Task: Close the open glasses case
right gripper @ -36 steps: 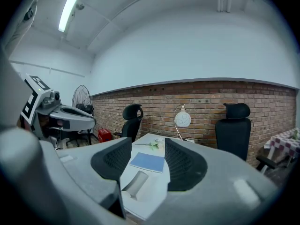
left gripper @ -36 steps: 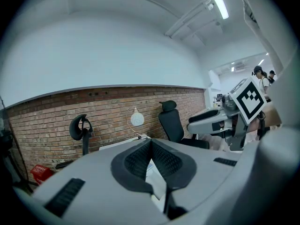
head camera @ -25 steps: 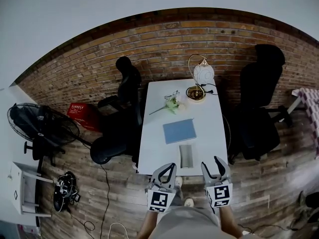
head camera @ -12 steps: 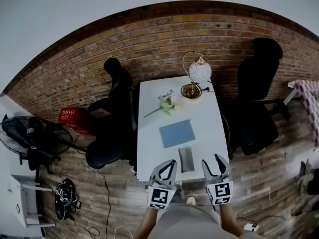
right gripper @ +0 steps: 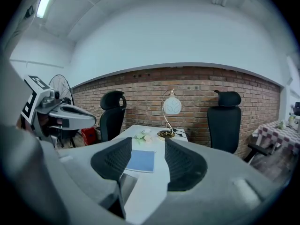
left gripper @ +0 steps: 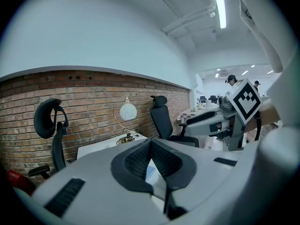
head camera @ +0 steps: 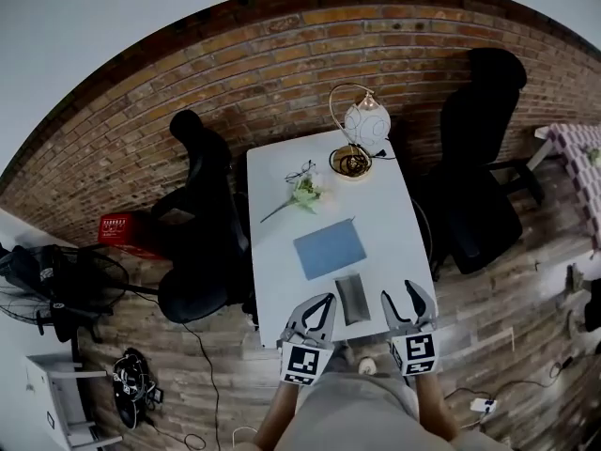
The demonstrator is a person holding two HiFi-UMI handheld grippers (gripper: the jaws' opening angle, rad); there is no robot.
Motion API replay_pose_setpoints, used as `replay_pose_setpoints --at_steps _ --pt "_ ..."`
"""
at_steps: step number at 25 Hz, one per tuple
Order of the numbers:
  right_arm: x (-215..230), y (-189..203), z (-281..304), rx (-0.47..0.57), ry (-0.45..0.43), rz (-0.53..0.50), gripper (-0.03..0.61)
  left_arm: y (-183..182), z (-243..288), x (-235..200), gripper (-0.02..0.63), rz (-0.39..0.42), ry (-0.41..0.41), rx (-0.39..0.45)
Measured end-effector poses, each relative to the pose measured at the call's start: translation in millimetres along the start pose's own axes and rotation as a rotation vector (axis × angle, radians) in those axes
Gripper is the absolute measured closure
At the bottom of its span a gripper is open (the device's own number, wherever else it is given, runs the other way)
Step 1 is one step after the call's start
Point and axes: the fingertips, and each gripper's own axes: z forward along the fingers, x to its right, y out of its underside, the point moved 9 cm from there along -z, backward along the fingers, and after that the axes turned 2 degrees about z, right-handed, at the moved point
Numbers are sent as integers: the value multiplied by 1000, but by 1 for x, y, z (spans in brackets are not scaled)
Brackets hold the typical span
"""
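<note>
**While the glasses case lies at the table's near edge, one pair of my jaws is together and one is spread**

Where the white table [head camera: 394, 224] ends nearest my body, the glasses case [head camera: 352, 299] lies flat as a grey oblong, its long side running away from me. From above it is too small for me to tell how its lid stands. It sits between my two grippers, and neither one touches it.

My left gripper [head camera: 324, 301] hangs just to the case's left. Its own view shows the ribbed pads meeting at their tips, with nothing pinched between them. My right gripper [head camera: 401, 299] hangs just to the case's right. Its jaws are spread wide and empty, and the tabletop shows through the gap.

Just beyond the case lies a blue notebook [head camera: 330, 248], turned slightly askew. Farther up the table a pale flower [head camera: 302, 194] rests beside a pair of spectacles [head camera: 299, 172]. At the far end a lamp with a white globe [head camera: 363, 123] arches over its round brass base [head camera: 349, 162].

A black office chair [head camera: 192, 242] stands at the table's left and another [head camera: 479, 186] at its right. A brick wall [head camera: 235, 73] runs behind them. Off to the left on the wooden floor are a red basket [head camera: 122, 235] and a floor fan [head camera: 52, 285].
</note>
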Motion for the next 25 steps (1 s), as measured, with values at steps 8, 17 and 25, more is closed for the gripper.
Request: replay_pose_setpoints --at_steps 8,17,25 --pt "7 22 14 -65 50 38 356 22 27 -3 611 -46 79 -45" --pt "4 46 28 -125 83 82 356 52 44 -5 611 -26 142 -125" --pt "1 69 37 -169 113 100 356 75 55 0 611 -30 202 -173"
